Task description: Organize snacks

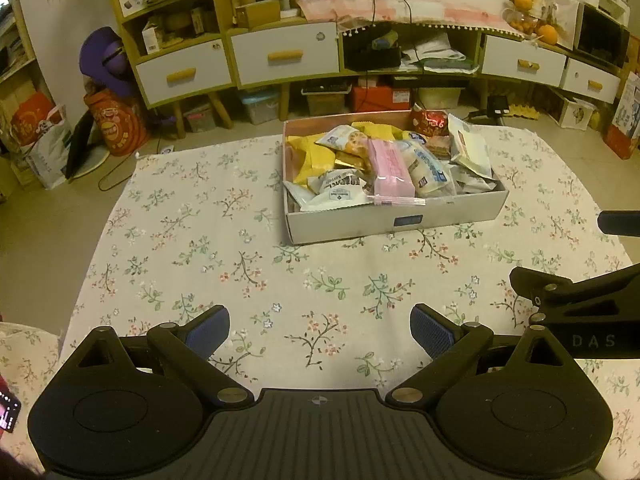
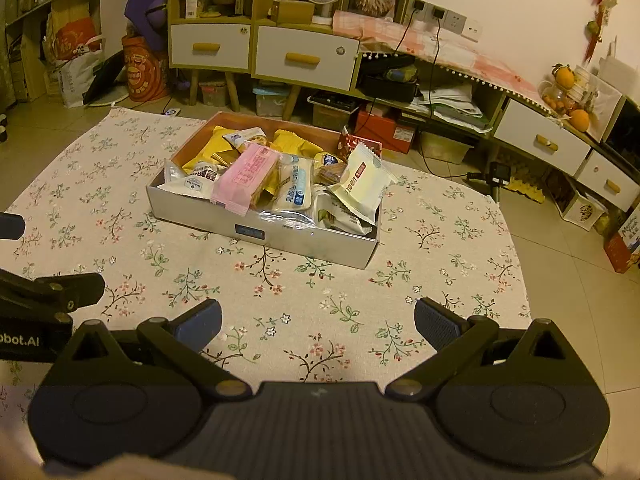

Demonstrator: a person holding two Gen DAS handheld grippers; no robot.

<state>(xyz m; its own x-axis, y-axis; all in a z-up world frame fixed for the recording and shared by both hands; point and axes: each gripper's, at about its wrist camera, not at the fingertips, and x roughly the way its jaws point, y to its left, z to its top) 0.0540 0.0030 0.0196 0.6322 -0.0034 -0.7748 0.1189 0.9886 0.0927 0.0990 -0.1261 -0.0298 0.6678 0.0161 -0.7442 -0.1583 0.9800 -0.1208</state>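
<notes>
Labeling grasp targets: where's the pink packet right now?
The pink packet lies on top of the pile in the snack box, near its front wall, between a white pouch and a clear blue-print bag.

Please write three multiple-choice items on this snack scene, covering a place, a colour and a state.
1. Where are the snack packets?
A. Scattered on the floor
B. Piled in the shallow white cardboard box
C. Inside a drawer

2. What colour is the long flat packet lying on top of the pile?
A. Pink
B. Green
C. Black

3. How are the left tongs and right tongs?
A. Both open and empty
B. Both shut on a packet
C. One holds the box

Answers: 1 B, packets fill the box on the floral tablecloth; 2 A, its wrapper is pink; 3 A, only cloth shows between the blue pads.
</notes>
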